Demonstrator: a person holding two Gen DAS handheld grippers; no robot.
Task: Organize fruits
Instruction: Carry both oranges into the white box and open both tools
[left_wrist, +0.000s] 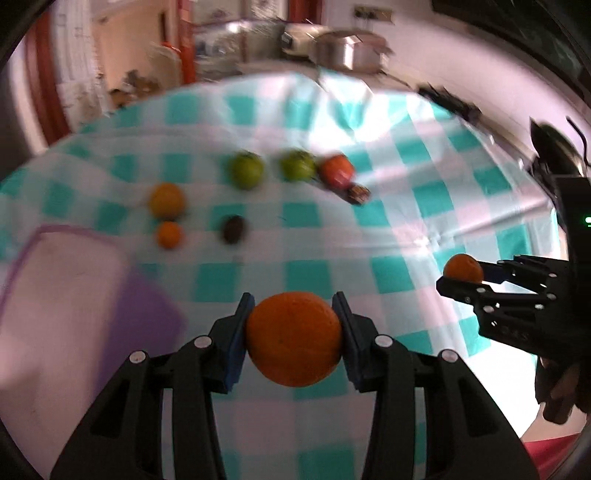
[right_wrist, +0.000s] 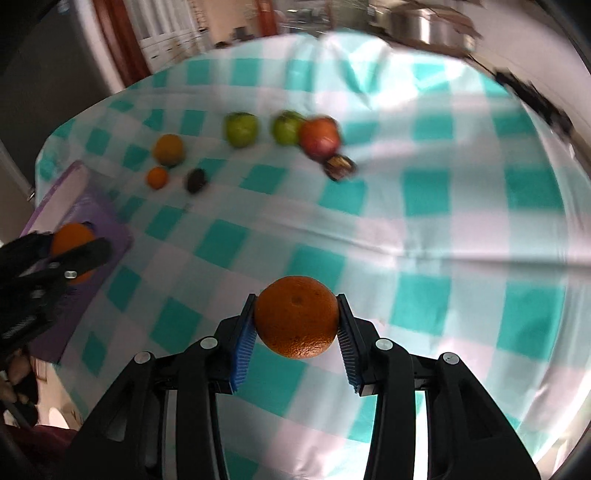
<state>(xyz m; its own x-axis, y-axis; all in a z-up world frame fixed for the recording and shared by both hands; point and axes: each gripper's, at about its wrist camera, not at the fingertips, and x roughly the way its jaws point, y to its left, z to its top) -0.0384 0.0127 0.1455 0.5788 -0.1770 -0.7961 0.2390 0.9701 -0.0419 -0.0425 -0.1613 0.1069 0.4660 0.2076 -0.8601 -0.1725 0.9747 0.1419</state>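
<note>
Table (right_wrist: 461, 229): covered by a teal-and-white checked cloth, it carried every loose fruit and the tray.
Purple tray (left_wrist: 144, 314): lay flat at the table's left edge, apparently the place where sorted fruit was meant to go.
Left tool (left_wrist: 293, 332): its blue pads were clamped on a large orange (left_wrist: 293, 338), held off the cloth just beside the tray, probably for setting down there.
Right tool (right_wrist: 295, 325): its pads were pressed onto a second orange (right_wrist: 296, 317), lifted above the cloth nearer the table's middle, well apart from the tray.
Green fruits (right_wrist: 241, 129): two sat side by side in the far row, seemingly grouped by colour.
Red fruit (right_wrist: 319, 138): touched the right-hand green one, ending that row.
Yellow-orange fruit (right_wrist: 168, 149): stood left of the green pair, near the tray's far end.
Small orange (right_wrist: 157, 177): rested just in front of the yellow-orange fruit.
Dark fruit (right_wrist: 195, 180): lay just beside the small orange.
Brown item (right_wrist: 339, 166): sat just in front of the red fruit; too blurred to identify.
</note>
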